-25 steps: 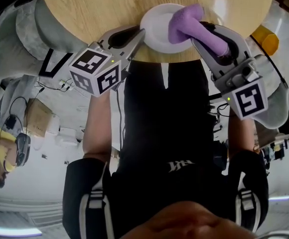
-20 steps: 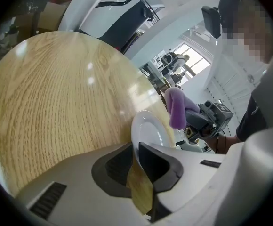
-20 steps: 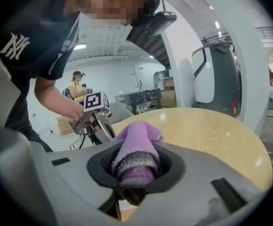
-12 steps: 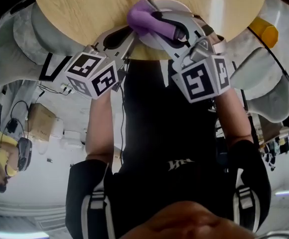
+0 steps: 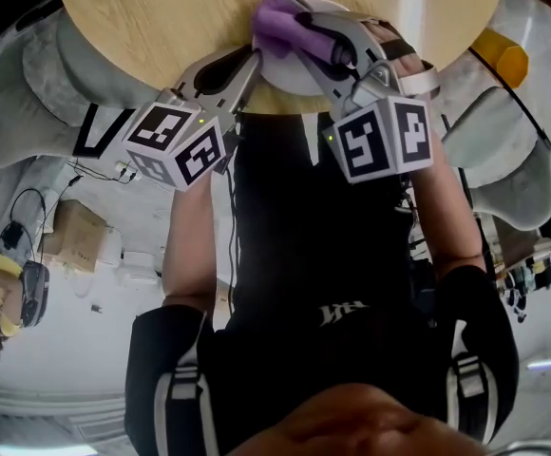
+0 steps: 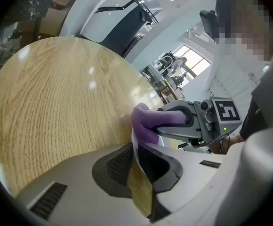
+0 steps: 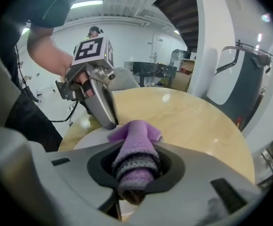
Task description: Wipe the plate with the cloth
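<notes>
A white plate lies at the near edge of the round wooden table. My left gripper is shut on the plate's near-left rim. Its jaws have just been closing, with the thin rim between them. My right gripper is shut on a folded purple cloth. It reaches across the plate from the right and hides most of it. The cloth's free end rests at the plate's left side, close to the left gripper's fingertips. A strip of plate shows beside the cloth.
The table's near edge runs just under the plate, against the person's dark torso. A yellow object and a grey chair stand off the table at the right. Bare wood stretches beyond the plate.
The right gripper swung with the cloth from the plate's right side across to its left, sank and rolled over. The left gripper stayed on the rim.
</notes>
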Available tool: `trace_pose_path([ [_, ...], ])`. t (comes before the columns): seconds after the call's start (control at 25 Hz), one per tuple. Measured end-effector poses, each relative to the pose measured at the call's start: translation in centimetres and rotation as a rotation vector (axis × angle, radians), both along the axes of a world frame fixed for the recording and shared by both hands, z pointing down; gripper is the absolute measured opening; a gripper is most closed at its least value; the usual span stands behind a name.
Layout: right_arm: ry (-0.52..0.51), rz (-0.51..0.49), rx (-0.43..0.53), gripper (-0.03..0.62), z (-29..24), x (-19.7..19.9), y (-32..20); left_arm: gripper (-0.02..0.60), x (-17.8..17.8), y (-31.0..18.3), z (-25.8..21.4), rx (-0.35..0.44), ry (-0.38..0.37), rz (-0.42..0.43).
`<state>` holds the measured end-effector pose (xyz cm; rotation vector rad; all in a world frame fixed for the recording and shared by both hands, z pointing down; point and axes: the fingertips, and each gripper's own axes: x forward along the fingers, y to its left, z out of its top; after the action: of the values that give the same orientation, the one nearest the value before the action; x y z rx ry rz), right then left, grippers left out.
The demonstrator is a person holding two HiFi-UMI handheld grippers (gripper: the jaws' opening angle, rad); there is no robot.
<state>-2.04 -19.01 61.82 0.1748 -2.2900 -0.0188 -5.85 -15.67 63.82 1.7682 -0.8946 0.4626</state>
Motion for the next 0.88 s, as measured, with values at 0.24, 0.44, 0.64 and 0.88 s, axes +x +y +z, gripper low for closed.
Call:
trace_pose_path([
  [0.24, 0.037, 0.025, 0.013, 0.095, 0.0, 3.1, -0.7, 0.044, 0.0, -0.1, -0.1, 0.005, -0.005, 0.005],
  [0.44, 0.068, 0.041, 0.032, 0.095, -0.2, 5.8, -1.2, 0.044, -0.1, 0.0, -0.2, 0.005, -0.004, -0.006],
  [0.64, 0.101, 0.093, 0.019, 0.095, -0.4, 8.3, -1.8, 0.044, -0.1, 0.0, -0.1, 0.009, -0.013, -0.003],
  [0.88, 0.129, 0.134, 0.047, 0.095, -2.0, 10.1, -2.5, 0.044, -0.2, 0.0, 0.0, 0.007, -0.017, -0.005],
])
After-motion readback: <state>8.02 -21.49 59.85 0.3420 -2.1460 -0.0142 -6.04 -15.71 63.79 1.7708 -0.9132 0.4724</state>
